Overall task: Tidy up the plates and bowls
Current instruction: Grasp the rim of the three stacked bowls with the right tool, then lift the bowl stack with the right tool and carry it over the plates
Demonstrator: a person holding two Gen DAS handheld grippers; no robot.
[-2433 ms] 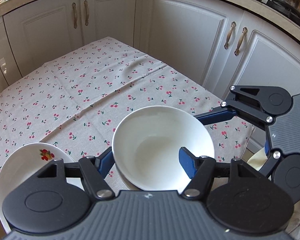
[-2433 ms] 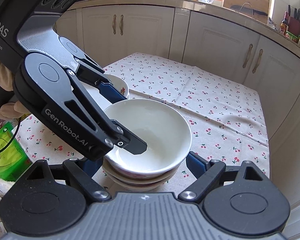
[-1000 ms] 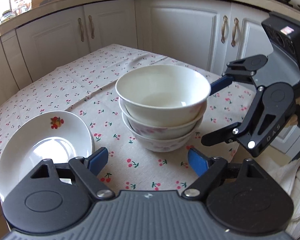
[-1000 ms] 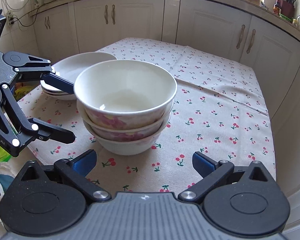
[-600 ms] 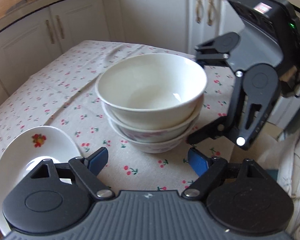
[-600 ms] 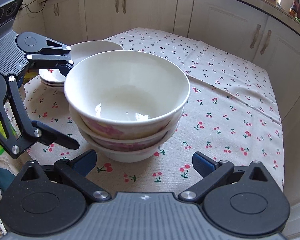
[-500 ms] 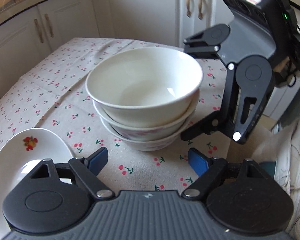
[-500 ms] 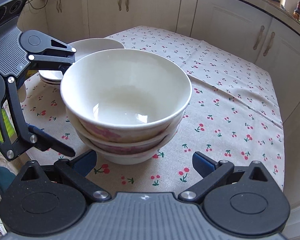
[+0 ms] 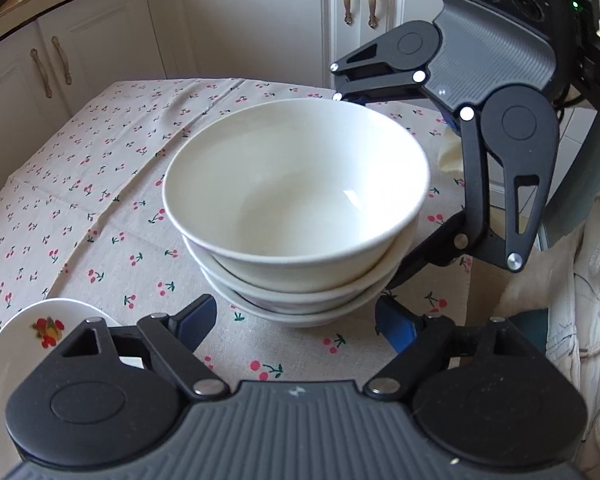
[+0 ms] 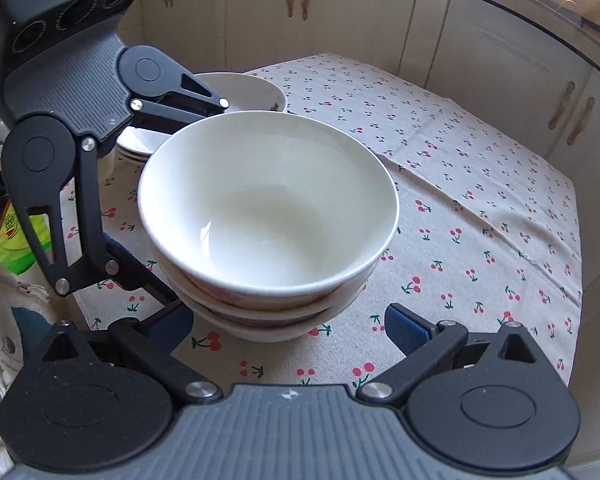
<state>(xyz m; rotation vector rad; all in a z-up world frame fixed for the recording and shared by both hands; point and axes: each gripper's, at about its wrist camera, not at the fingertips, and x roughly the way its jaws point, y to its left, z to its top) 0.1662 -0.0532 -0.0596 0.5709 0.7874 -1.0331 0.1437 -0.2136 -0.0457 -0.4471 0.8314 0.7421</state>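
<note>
Bowl stack (image 9: 300, 216): three round bowls nested one in another, standing upright on the table near its front edge. The top bowl (image 10: 268, 200) is glossy, plain white inside, deep, with a thin rim; a window glint shows on its inner wall. The two under it show only rims and a strip of wall, with pinkish markings on the outside.
Plates (image 10: 236, 92): shallow, glossy white, stacked just behind and to the left of the bowls in the right wrist view, partly hidden by the left gripper. In the left wrist view the top plate (image 9: 40, 328) shows a small red and yellow fruit print.
Tablecloth (image 10: 480, 208): woven beige cloth with small red cherries, creased along fold lines, covering the table.
Left gripper (image 9: 296, 320): matte black linkage arms, ribbed grey body, blue pads. Jaws apart, wider than the foot of the stack, nothing between the pads; its tips stand just short of the lowest bowl, and contact cannot be told.
Right gripper (image 10: 288, 326): same build. Jaws apart, empty, one pad on each side of the lowest bowl's near edge, not pressing it.
Surroundings: cream panelled cabinet doors (image 9: 260, 24) with curved metal handles behind the table; a green packet (image 10: 16, 236) at the left edge.
</note>
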